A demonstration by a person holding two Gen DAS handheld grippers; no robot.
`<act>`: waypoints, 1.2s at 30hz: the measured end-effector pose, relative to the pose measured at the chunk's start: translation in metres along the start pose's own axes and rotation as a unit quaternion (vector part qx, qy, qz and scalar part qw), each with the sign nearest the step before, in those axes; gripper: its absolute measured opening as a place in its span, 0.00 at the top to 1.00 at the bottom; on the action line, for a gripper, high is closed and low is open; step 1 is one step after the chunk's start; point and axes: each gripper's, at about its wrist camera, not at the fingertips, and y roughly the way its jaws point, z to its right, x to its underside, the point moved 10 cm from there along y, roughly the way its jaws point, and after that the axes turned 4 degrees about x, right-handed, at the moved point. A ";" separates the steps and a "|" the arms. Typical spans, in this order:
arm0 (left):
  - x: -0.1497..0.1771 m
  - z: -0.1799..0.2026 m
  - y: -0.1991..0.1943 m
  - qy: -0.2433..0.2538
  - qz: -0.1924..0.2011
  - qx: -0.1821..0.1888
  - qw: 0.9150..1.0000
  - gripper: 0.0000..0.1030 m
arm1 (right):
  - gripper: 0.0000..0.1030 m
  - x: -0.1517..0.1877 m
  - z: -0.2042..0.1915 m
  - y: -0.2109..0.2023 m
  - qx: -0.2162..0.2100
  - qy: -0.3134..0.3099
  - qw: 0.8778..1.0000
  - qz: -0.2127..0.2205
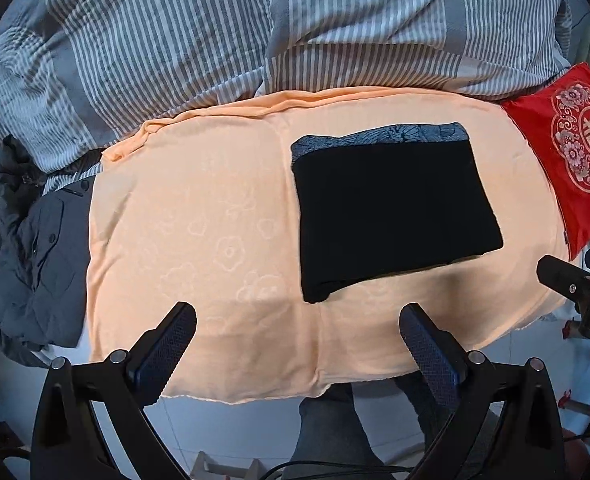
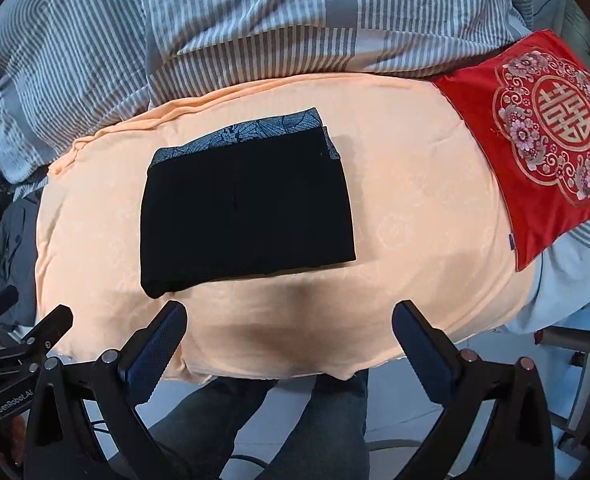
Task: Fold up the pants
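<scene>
Pants: black pants (image 1: 395,212) lie folded into a compact, roughly rectangular bundle, right of centre in the left wrist view and left of centre in the right wrist view (image 2: 247,208).
Pants detail: a blue-grey patterned band (image 1: 379,136) runs along the far edge of the bundle; the near left corner looks slightly rounded and thicker.
Support surface: the bundle rests flat on a peach cloth (image 1: 199,216) with a faint flower pattern, which fills the middle of both frames.
Left gripper: the left gripper (image 1: 299,328) sits at the lower centre of its own frame, fingers spread wide apart, nothing between them, above the near edge of the peach cloth and apart from the pants.
Right gripper: the right gripper (image 2: 291,328) sits at the lower centre of its own frame, likewise spread wide and empty, just short of the near edge of the bundle without touching it.
Cross view: part of the right gripper shows at the right edge of the left wrist frame (image 1: 575,284); part of the left shows at the lower left of the right wrist frame (image 2: 19,332).
Surroundings: a striped grey-and-white duvet (image 1: 175,40) fills the top; a red embroidered cushion (image 2: 535,136) lies at the right; dark grey clothing (image 1: 35,264) is heaped at the left edge.
Operator: legs in dark trousers (image 2: 263,420) appear at the bottom, below the cloth edge.
</scene>
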 end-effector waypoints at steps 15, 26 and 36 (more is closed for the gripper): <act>-0.002 0.046 -0.007 -0.029 -0.011 -0.015 0.999 0.01 | 0.00 -0.010 0.034 -0.005 -0.010 -0.037 0.999 -0.004; -0.002 0.052 -0.011 -0.022 -0.013 -0.027 0.999 0.01 | 0.01 -0.013 0.026 -0.004 -0.023 -0.052 0.998 -0.002; -0.003 0.050 -0.011 -0.026 -0.013 -0.029 0.999 0.01 | 0.01 -0.013 0.023 -0.006 -0.021 -0.057 0.998 0.001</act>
